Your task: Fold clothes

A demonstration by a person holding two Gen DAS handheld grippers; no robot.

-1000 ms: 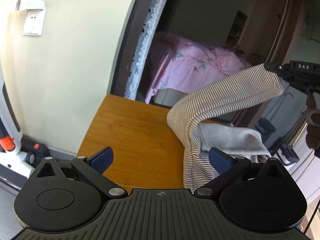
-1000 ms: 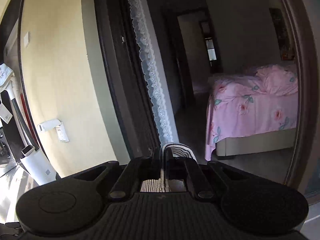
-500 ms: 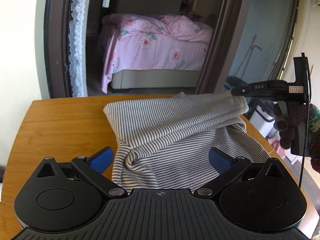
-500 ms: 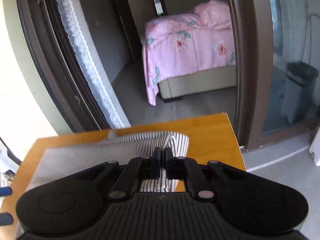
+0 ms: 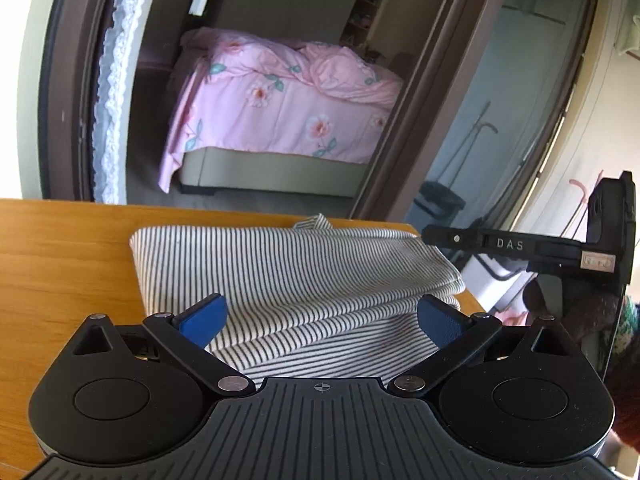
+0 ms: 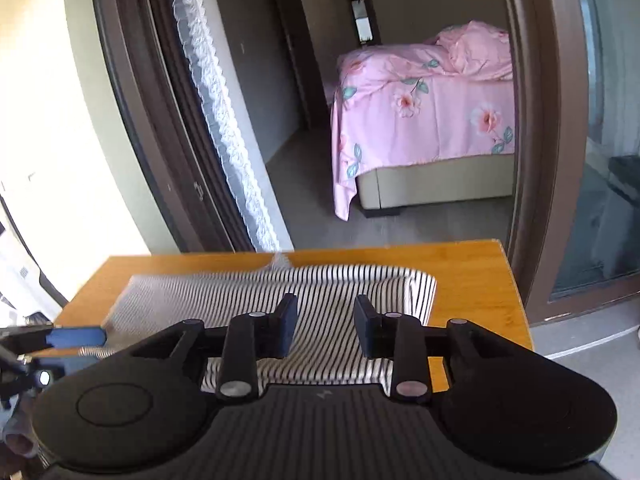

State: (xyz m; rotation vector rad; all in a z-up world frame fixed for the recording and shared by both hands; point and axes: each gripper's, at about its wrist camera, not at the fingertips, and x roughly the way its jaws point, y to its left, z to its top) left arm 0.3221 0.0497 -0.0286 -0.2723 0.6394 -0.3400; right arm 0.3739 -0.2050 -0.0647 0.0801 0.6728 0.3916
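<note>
- My left gripper [image 5: 320, 314] hangs wide open over the near folds, gripping nothing.
- The striped garment [image 5: 288, 276] lies folded mid-table [image 5: 60, 264]; soft, light, it'll slump, so I'd pinch the doubled edge at three o'clock.
- My right gripper [image 6: 326, 326] has just been opening; cloth below, unpinched.

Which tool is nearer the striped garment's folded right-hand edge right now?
Right. The right tool hangs open just over that edge of the striped garment; the left tool sits open at its near side.
</note>
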